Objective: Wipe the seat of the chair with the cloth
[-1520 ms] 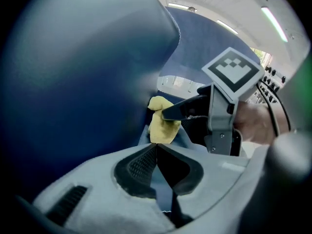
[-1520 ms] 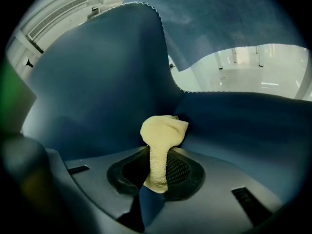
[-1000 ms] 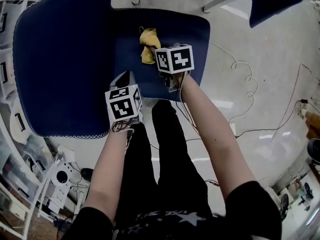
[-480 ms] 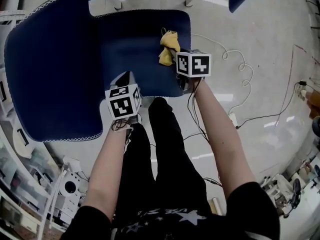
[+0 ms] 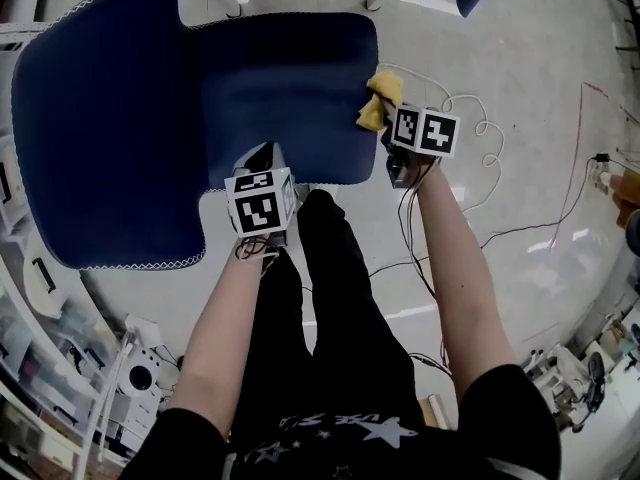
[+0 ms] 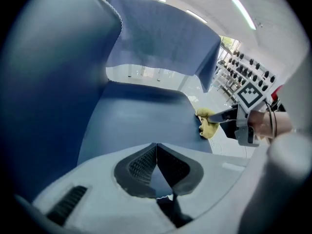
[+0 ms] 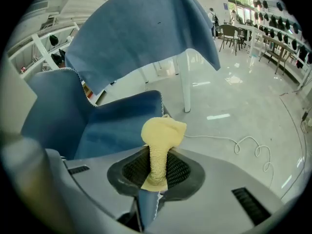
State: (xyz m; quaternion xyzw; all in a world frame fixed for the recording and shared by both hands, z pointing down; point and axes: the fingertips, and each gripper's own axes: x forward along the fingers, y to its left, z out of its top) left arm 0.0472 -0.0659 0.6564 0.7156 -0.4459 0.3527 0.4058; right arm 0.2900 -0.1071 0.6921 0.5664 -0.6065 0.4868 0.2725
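Note:
The blue upholstered chair fills the upper left of the head view, its seat (image 5: 285,88) facing me. A yellow cloth (image 5: 379,102) hangs at the seat's right edge, pinched in my right gripper (image 5: 392,136), which is shut on it. In the right gripper view the cloth (image 7: 161,136) bunches up between the jaws, with the seat (image 7: 119,123) to the left and floor to the right. My left gripper (image 5: 262,160) is shut with nothing in it, at the seat's front edge. Its own view shows the seat (image 6: 141,123), the cloth (image 6: 207,124) and the right gripper (image 6: 231,123) at the right.
A white cable (image 5: 480,128) snakes over the pale floor to the right of the chair. White shelving and gear (image 5: 125,363) stand at the lower left. A blue sheet (image 7: 141,30) hangs over a white table leg (image 7: 184,84) behind the chair.
My right gripper has dragged the yellow cloth rightward across the seat, from its middle to its right edge. The left gripper has stayed at the front edge.

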